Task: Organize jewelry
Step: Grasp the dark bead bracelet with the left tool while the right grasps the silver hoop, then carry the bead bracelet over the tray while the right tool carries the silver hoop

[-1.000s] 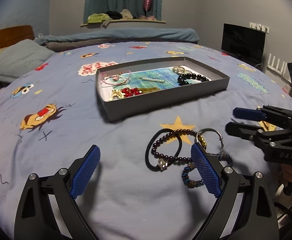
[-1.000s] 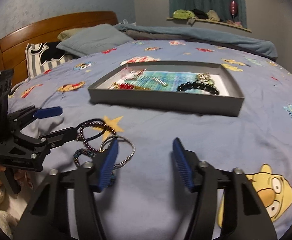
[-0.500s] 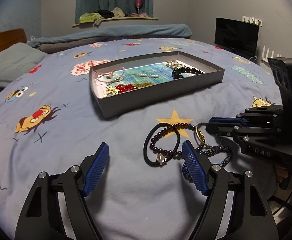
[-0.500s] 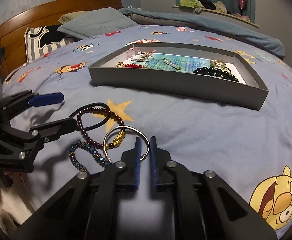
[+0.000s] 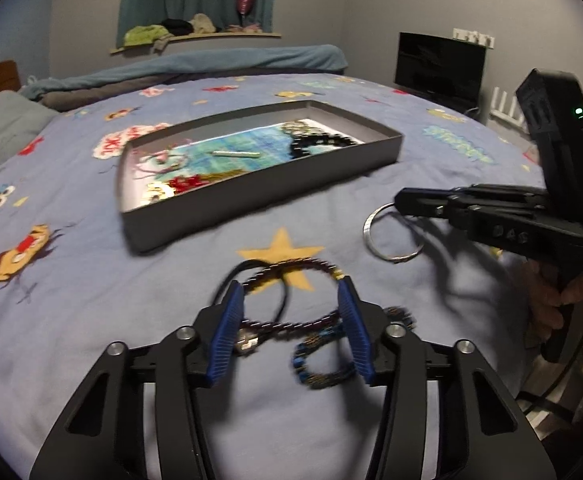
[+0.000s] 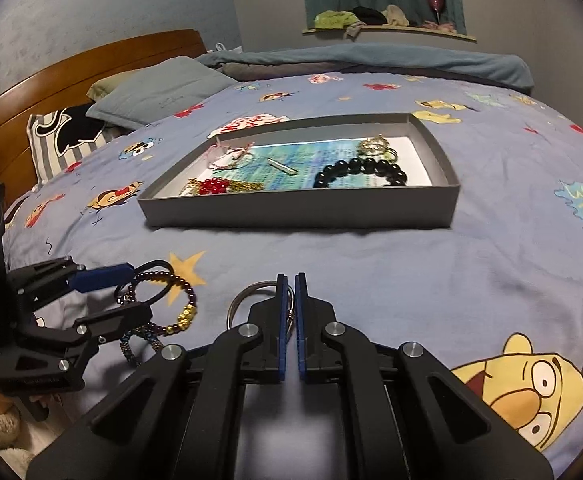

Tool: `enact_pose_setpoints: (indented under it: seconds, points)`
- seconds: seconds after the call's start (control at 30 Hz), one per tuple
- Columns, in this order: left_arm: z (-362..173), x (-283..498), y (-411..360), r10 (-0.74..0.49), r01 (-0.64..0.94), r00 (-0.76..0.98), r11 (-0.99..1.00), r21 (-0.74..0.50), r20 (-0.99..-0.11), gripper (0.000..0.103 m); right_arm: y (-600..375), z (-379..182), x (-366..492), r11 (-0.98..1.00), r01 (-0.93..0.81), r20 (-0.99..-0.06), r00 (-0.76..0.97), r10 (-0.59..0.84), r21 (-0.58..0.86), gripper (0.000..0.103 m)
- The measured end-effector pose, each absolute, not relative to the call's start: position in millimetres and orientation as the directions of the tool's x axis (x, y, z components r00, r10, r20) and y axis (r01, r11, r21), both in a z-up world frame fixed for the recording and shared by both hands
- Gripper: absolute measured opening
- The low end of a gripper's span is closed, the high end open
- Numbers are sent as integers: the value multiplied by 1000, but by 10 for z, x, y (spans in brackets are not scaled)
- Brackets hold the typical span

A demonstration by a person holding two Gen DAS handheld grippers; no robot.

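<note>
Grey tray (image 6: 299,210), silver bangle (image 5: 387,236), blue cartoon-print bedsheet (image 6: 491,240), black bead bracelet (image 6: 359,170)

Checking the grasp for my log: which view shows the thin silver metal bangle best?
The left wrist view: the thin silver metal bangle hangs almost whole from the right gripper. The right wrist view shows only arcs beside the closed blue pads.

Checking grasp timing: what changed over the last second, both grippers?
The right gripper went from open to shut on the silver bangle and drew it away from the pile, toward the gray tray. The left gripper narrowed and moved over the dark beaded bracelet, its jaws not closed. The tray and its contents are unchanged; the blue beaded bracelet stays put.
</note>
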State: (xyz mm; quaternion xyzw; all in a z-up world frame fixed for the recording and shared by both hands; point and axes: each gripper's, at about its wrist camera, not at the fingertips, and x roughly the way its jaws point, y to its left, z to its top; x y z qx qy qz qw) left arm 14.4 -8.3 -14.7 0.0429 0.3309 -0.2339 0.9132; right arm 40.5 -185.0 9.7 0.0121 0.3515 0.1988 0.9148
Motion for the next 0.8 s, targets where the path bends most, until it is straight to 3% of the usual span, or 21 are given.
enact_pose_setpoints:
  seconds: [0.13,0.27,0.37,0.43,0.67,0.8]
  points:
    - [-165,175,-250,-443,501,637,860,-97,-631,37,-1842,69,407,921,-360,-653,663,366,151,4]
    - [-262,220,-418,-386,498,634,867,-29,-670,33,-1847,21,429,921,-362,-675,644,361,147,4]
    - [-299,272,-439,-361,487,634,873,-10,-684,24,-1833,-4,422,918,-373,-685,636,357,133,4]
    - [-302,290,-428,-346,477,642,879,3,-685,10,-1812,-19,412,916,-384,-691,632,351,115,4]
    - [-283,278,-422,-328,476,663,879,40,-672,8,-1801,-50,401,913,-396,-708,616,344,99,6]
    - [-254,248,-419,-331,480,679,876,55,-656,8,-1795,-52,376,906,-414,-715,608,346,87,12]
